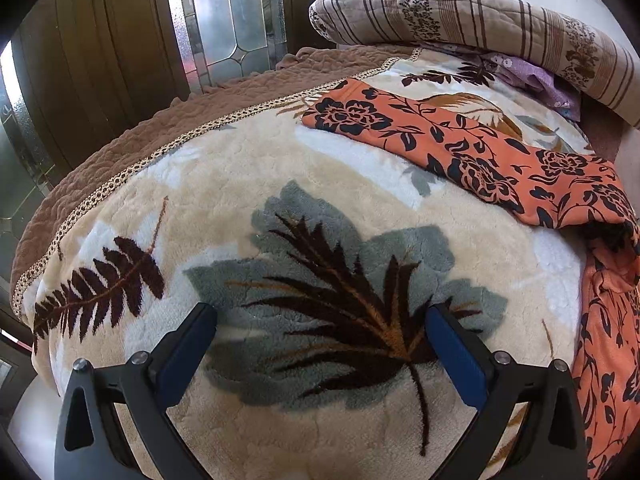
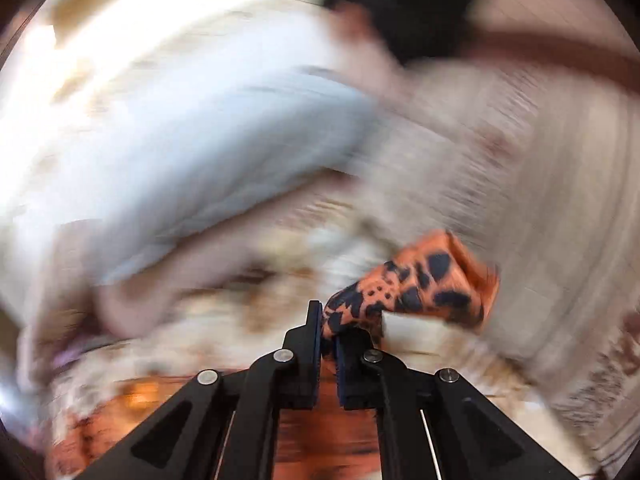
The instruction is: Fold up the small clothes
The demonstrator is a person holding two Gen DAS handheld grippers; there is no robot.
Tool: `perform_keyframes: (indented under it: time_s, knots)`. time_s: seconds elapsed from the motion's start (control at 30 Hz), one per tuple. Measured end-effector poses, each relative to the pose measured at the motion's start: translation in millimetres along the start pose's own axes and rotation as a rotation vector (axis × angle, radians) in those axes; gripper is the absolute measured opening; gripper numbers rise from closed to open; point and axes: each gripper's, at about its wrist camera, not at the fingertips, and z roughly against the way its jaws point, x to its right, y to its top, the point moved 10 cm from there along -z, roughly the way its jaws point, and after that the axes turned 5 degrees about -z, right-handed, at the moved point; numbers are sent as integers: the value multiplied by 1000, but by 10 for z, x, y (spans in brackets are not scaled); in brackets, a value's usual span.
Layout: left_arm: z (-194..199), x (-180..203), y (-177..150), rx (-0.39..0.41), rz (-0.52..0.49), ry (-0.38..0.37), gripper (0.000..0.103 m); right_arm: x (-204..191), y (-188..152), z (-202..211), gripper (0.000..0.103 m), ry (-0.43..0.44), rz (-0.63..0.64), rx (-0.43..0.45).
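One orange floral garment [image 1: 460, 148] lay across the leaf-patterned blanket [image 1: 240, 184], beyond the left gripper [image 1: 320, 320], whose jaws stood spread and empty. The right gripper [image 2: 329, 330] pinched a fold of that garment [image 2: 424, 288].

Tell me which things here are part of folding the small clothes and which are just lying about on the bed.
Part of the job:
orange floral garment, spread across the bed
right gripper, jaws shut on a bunch of that cloth
left gripper, jaws wide open over the blanket, holding nothing

Just lying about:
leaf-print fleece blanket
striped rolled quilt
purple flowered cloth under the quilt
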Motion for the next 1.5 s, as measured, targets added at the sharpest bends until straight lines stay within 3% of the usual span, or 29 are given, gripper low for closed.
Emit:
perform_keyframes:
  time_s: [0.1, 0.17, 0.27, 0.33, 0.37, 0.43, 0.47, 0.5, 0.57, 0.7, 0.77, 0.9, 0.93, 1.0, 1.03, 1.07, 1.13, 1.3, 1.33, 1.5]
  knots:
    - [1, -6, 0, -1, 0, -3, 103, -973, -201, 126, 6, 165, 68, -10]
    - [5, -2, -4, 0, -2, 1, 103, -1635, -529, 152, 6, 274, 101, -47]
    - [5, 2, -9, 0, -3, 2, 103, -2298, -1203, -3, 6, 360, 139, -130]
    - [4, 4, -8, -1, -4, 3, 103, -2491, -1664, -235, 6, 366, 152, -216]
    - [4, 3, -7, -1, -5, 4, 103, -2584, -2049, -455, 7, 343, 194, -281]
    - [5, 0, -9, -1, -4, 2, 103, -2602, -2603, -803, 21, 298, 277, -385]
    - [5, 0, -11, -1, -4, 1, 103, -2541, -2928, -990, 63, 244, 326, -449]
    - [6, 2, -10, -2, -5, 1, 103, -2436, -3209, -1107, 88, 192, 346, -510]
    - [5, 3, -14, -5, -6, -4, 103, -2328, -3474, -1160, 88, 226, 306, -560]
    - [7, 2, -17, -12, -3, -3, 103, -2190, -3249, -952, 88, 291, 292, -500]
    - [4, -4, -17, -17, -2, -14, 103, -2092, -3088, -861, 88, 277, 268, -461]
    - [67, 3, 5, -9, -28, -21, 103, -1495, -2843, -704, 88, 224, 186, -398]
    - [122, -1, 25, 15, -42, -6, 103, -1384, -2834, -568, 88, 217, 166, -393]
    - [506, 61, 180, 166, -150, 85, 103, -1216, -2850, -504, 88, 229, 131, -386]
    - [657, 141, 225, 216, -193, 95, 103, -1110, -2884, -481, 88, 225, 117, -379]
    - [898, 332, 269, 278, -267, 84, 103, -1024, -2943, -471, 88, 224, 106, -373]
    - [1274, 847, 250, 323, -407, -15, 103, -839, -3024, -446, 88, 226, 94, -381]
    - [1694, 2290, -73, 273, -705, -272, 103, -749, -3114, -382, 90, 281, 81, -331]
    - [1677, 2532, -111, 256, -738, -293, 103, -697, -3114, -371, 90, 297, 62, -334]
    - [1247, 3402, -195, 198, -845, -256, 103, -630, -3080, -372, 90, 374, -24, -327]
